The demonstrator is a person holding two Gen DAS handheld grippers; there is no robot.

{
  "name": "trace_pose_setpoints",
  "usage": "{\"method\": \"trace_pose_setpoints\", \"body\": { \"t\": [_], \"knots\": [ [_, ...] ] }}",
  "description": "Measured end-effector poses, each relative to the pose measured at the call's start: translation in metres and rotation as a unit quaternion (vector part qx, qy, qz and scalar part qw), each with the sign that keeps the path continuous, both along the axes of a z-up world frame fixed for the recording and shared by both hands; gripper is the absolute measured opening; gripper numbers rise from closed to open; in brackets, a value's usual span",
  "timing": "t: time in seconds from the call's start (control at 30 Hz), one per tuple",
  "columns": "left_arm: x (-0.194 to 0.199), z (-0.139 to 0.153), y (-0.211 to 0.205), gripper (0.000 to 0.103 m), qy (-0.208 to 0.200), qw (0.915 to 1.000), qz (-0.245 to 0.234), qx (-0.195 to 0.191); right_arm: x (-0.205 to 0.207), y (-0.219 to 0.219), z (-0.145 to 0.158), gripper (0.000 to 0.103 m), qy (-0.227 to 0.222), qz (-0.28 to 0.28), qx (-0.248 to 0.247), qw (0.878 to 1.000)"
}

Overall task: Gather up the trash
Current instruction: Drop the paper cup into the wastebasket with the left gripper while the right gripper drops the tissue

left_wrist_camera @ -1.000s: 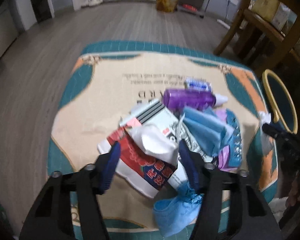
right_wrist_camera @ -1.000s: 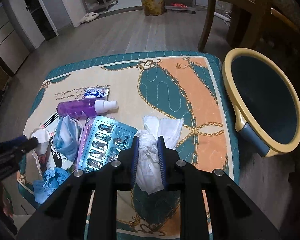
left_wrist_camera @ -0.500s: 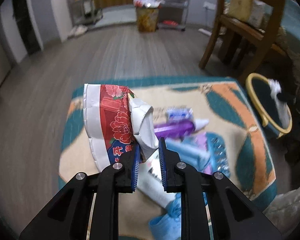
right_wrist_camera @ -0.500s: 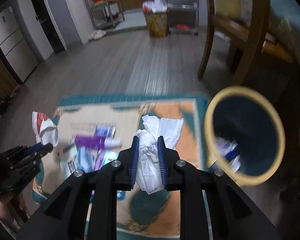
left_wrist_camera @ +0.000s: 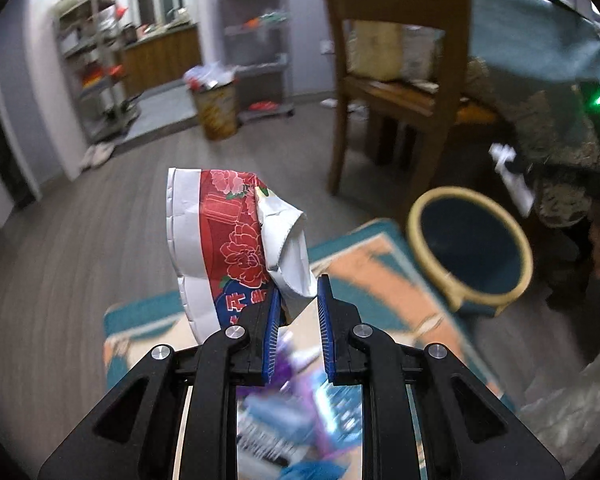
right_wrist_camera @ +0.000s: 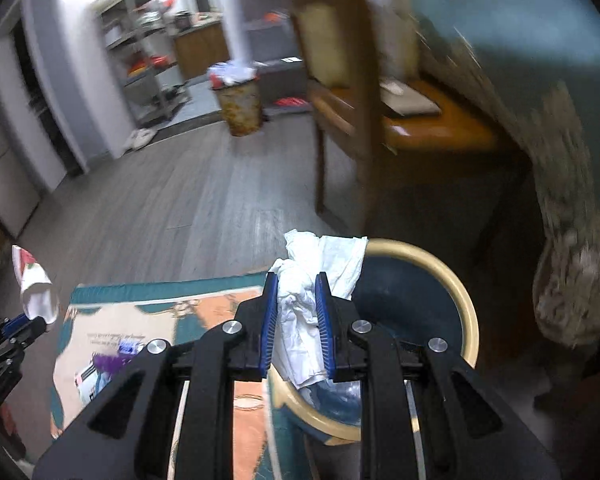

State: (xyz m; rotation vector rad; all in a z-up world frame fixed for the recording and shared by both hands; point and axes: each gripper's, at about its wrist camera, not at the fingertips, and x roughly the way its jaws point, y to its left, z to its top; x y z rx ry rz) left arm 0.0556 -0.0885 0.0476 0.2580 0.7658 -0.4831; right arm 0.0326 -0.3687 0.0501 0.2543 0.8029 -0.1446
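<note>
Red-and-white printed wrapper (left_wrist_camera: 224,240), one, clamped in the left gripper (left_wrist_camera: 298,312); its blue pads pinch the lower edge and the rest stands up above the jaws. White crumpled tissue (right_wrist_camera: 312,280), one, clamped between the pads of the right gripper (right_wrist_camera: 296,316), hanging over the near rim of the bin (right_wrist_camera: 466,304). One bin: dark blue inside, cream rim, standing on the floor just beside the cushion (right_wrist_camera: 148,320); some scraps lie at its bottom. Both grippers angle downward, lifted off the cushion. On the patterned teal-and-orange cushion: one purple bottle (right_wrist_camera: 108,360) and blurred blue litter, uncountable. Grey wood-plank floor (right_wrist_camera: 180,200), one wooden chair (left_wrist_camera: 396,80), metal shelving (right_wrist_camera: 140,56), a second full wastebasket (right_wrist_camera: 238,100) farther off.
</note>
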Motion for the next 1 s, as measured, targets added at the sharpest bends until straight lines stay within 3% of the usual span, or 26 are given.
{"method": "trace_pose_setpoints", "body": {
  "t": [0.13,0.37,0.5,0.87,1.0],
  "knots": [
    [0.001,-0.012,-0.051,0.020,0.005,0.9990,-0.043,-0.015,0.001,-0.038,-0.019,0.018,0.014,-0.024,0.012,1.000],
    [-0.012,-0.061,-0.162,0.020,0.016,0.9895,-0.141,0.026,-0.003,-0.088,-0.058,0.018,0.061,-0.056,0.035,0.996],
    [-0.017,-0.078,-0.197,0.020,0.017,0.9836,-0.175,0.039,-0.002,-0.093,-0.073,0.018,0.085,-0.054,0.031,0.994],
    [-0.015,-0.111,-0.227,0.020,0.033,0.9781,-0.200,0.049,-0.009,-0.101,-0.075,0.021,0.082,-0.058,0.058,0.993],
    [-0.013,-0.111,-0.225,0.031,0.032,0.9796,-0.192,0.049,-0.008,-0.098,-0.072,0.026,0.081,-0.056,0.051,0.994]
  ]
}}
